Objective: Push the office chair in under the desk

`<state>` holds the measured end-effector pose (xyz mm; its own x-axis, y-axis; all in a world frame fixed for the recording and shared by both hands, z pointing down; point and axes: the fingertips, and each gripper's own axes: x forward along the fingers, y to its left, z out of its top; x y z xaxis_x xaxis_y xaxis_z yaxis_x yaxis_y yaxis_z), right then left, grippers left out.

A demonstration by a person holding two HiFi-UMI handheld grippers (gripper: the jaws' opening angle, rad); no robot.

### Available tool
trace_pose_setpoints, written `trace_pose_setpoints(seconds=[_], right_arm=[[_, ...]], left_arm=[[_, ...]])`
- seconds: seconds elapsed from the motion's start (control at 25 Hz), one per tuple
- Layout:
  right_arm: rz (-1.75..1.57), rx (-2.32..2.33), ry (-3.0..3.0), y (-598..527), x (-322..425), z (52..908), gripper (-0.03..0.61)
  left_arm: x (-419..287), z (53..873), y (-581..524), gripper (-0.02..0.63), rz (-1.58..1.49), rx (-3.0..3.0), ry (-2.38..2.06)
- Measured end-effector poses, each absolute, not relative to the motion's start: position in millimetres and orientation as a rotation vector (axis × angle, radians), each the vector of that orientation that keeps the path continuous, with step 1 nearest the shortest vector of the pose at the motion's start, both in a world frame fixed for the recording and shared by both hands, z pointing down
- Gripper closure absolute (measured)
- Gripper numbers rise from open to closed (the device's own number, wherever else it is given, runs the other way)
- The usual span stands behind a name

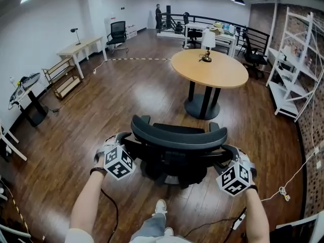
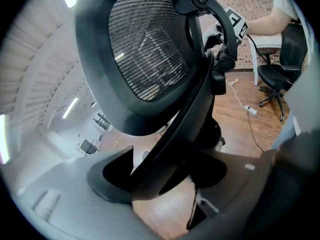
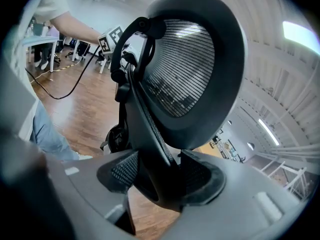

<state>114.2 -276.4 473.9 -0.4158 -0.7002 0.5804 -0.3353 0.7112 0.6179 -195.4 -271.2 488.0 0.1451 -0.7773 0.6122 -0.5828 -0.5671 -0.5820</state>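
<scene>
A black office chair (image 1: pixel 172 138) with a mesh backrest (image 2: pixel 145 49) stands on the wood floor right in front of me, its back towards me. My left gripper (image 1: pixel 120 142) is shut on the left strut of the back frame (image 2: pixel 172 134), which runs between its jaws. On the right side of the frame, my right gripper (image 1: pixel 229 156) grips the other strut (image 3: pixel 150 134), and its ribbed pads (image 3: pixel 125 169) press on it. A round wooden table (image 1: pixel 209 68) on a dark pedestal stands a short way beyond the chair.
A small lamp (image 1: pixel 207 40) sits on the round table. A white shelf unit (image 1: pixel 291 70) lines the brick wall at the right. A long pale desk (image 1: pixel 81 47) and low racks (image 1: pixel 61 77) stand at the left. A white cable (image 1: pixel 283 191) lies on the floor at my right.
</scene>
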Motion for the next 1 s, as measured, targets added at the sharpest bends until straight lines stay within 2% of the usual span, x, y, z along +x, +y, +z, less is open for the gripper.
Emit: trace_pose_setpoints(seconds=[1.0], right_arm=[[-0.419,0.973,-1.92,-451.4,153.4,466.3,0.318]], left_arm=[[-157.7,477.1,-488.4,0.273,-1.352,-2.237,1.155]])
